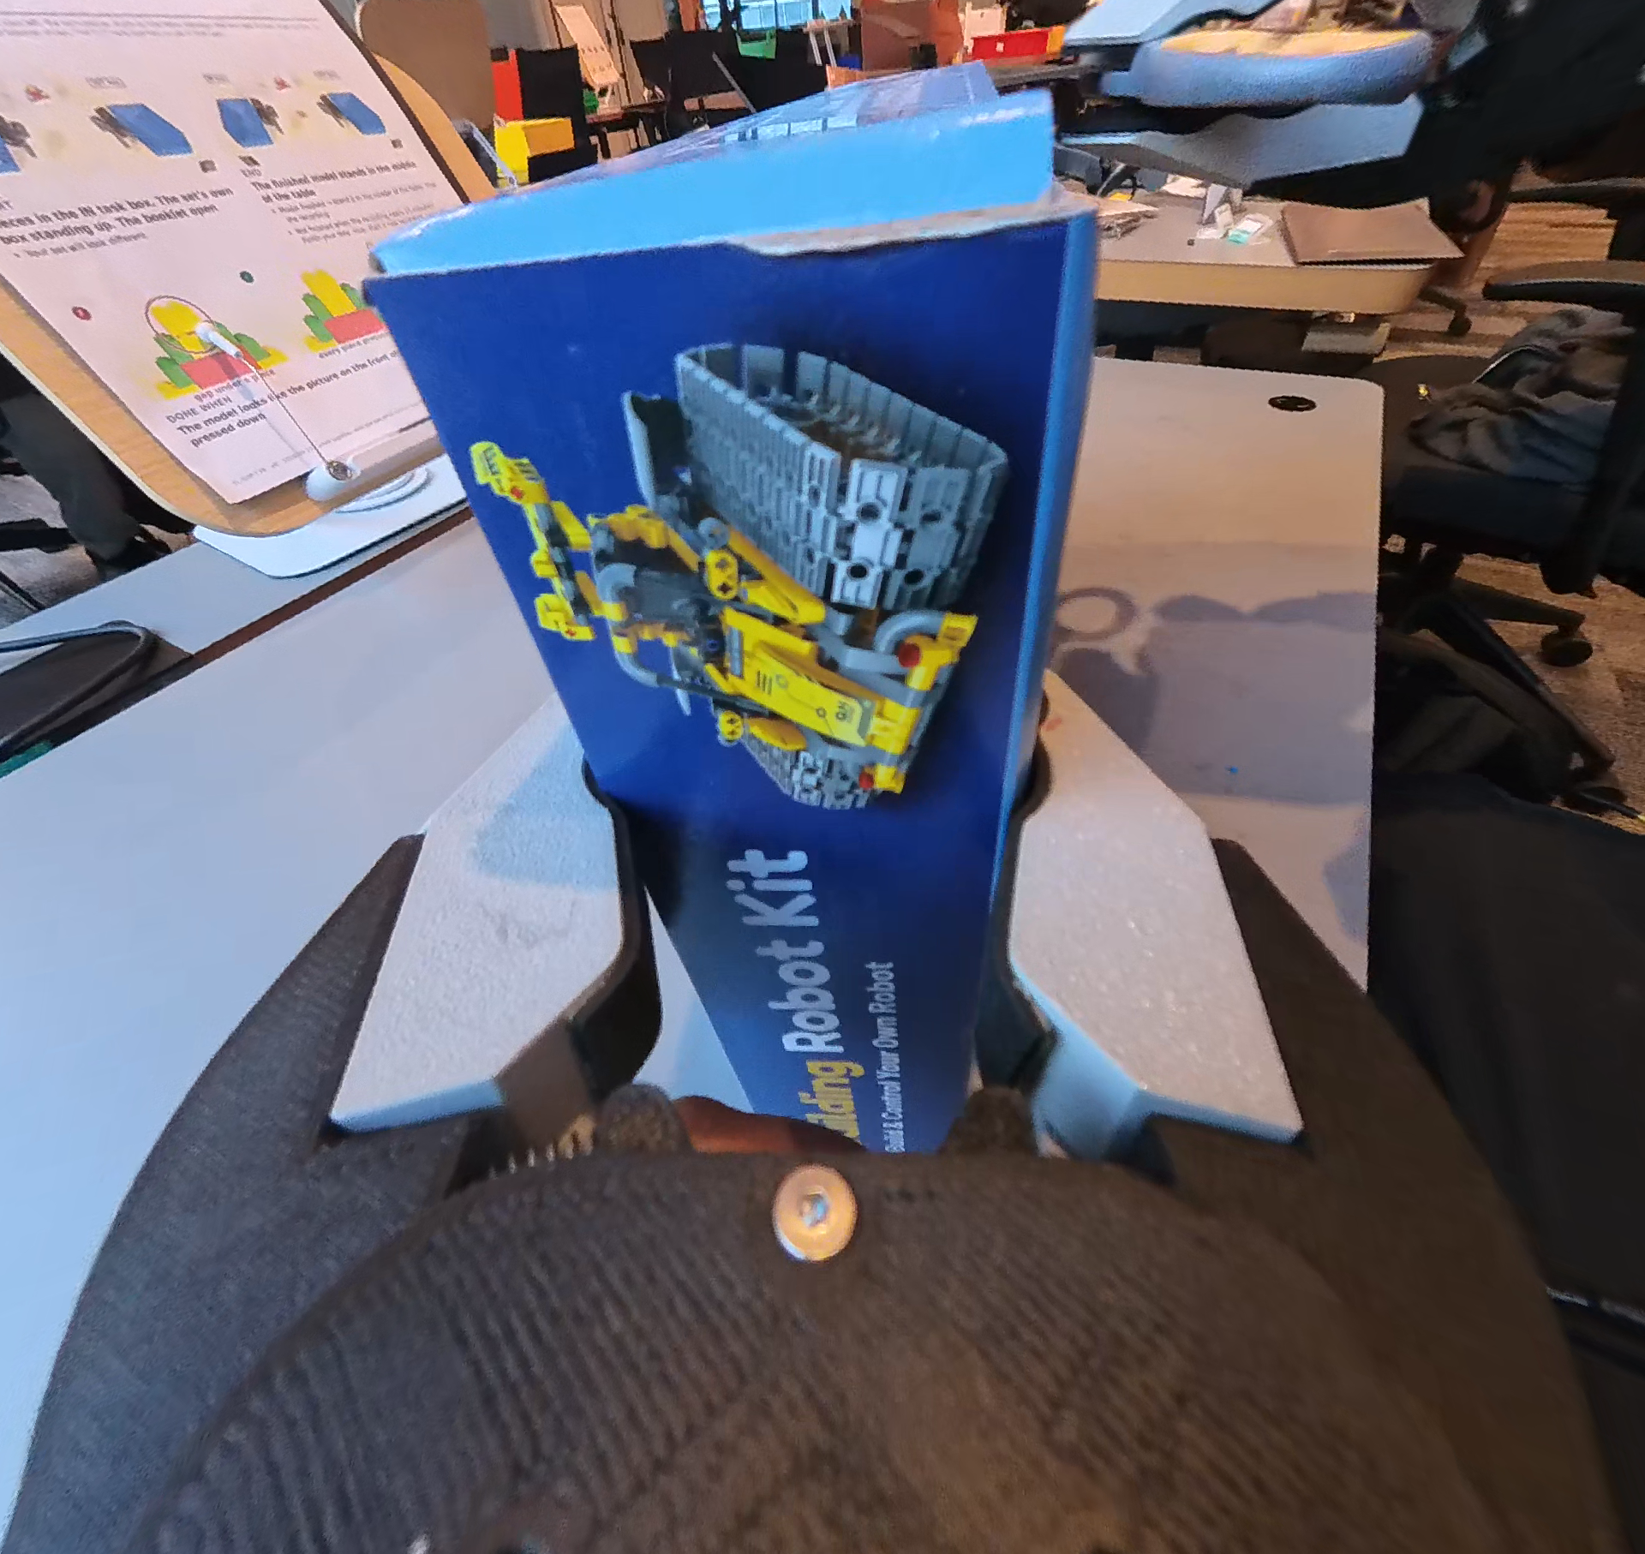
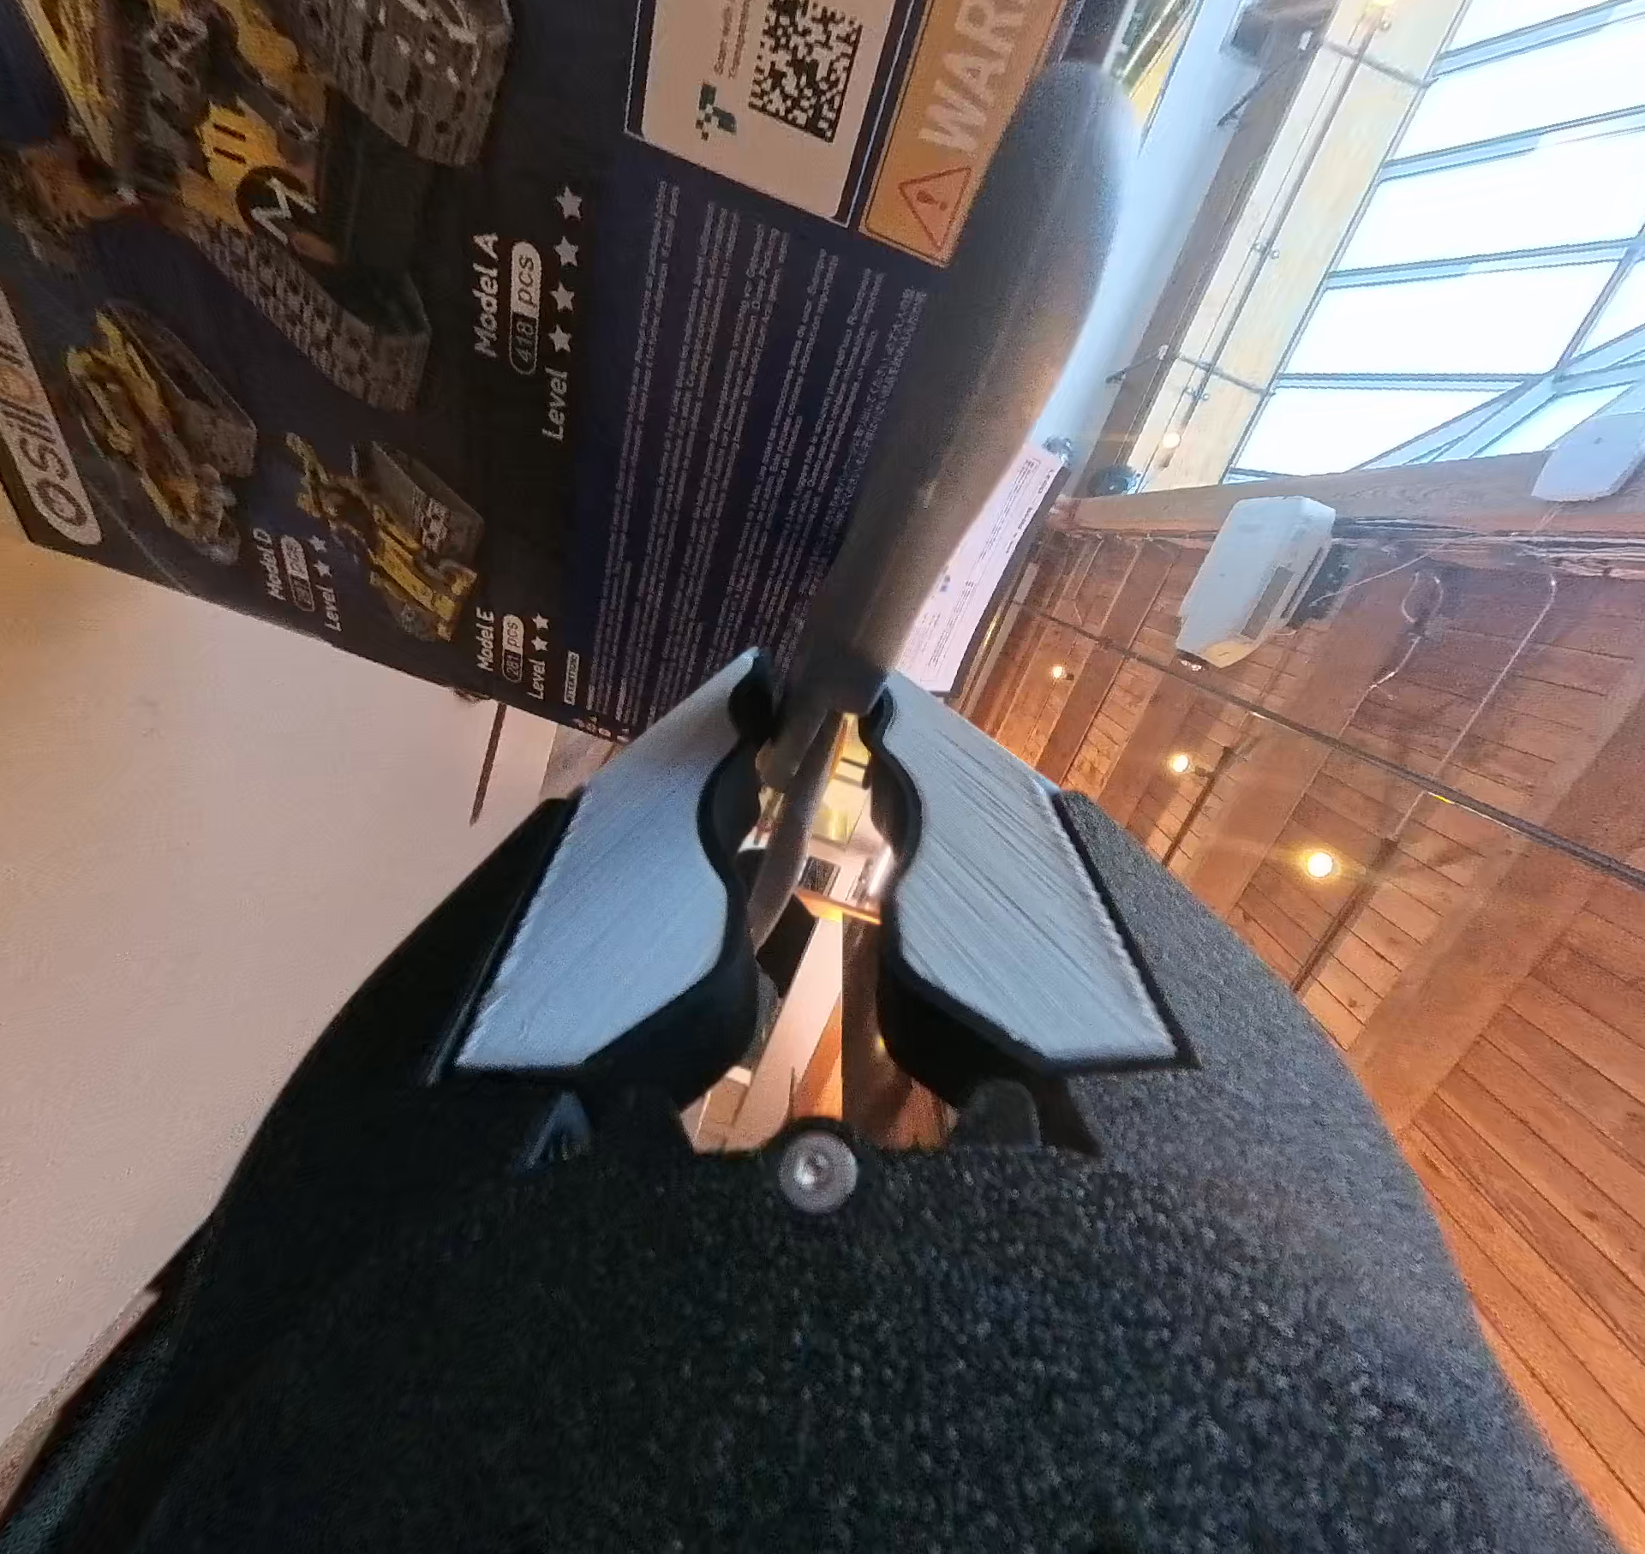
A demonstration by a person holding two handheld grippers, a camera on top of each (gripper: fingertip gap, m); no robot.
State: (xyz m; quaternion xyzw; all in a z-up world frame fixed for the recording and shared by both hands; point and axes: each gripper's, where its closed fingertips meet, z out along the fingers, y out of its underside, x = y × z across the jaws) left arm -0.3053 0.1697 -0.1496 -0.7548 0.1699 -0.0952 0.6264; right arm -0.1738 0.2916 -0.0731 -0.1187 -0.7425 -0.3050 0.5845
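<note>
Grey desk (image 1: 222, 799) below. Left gripper (image 1: 814, 808) clamps blue box (image 1: 757, 532) upright above it. Right gripper (image 2: 823, 710) pinches box flap (image 2: 970, 372) edge. Keep squeeze steady, pull flap gently, avoid tearing.

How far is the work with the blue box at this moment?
Done: the left claw is shut on the blue box, held over the grey table. In hand: the right claw pinches a thin grey flap at the box's end, which looks open. Left: the contents are not in view, so seemingly still inside.
</note>
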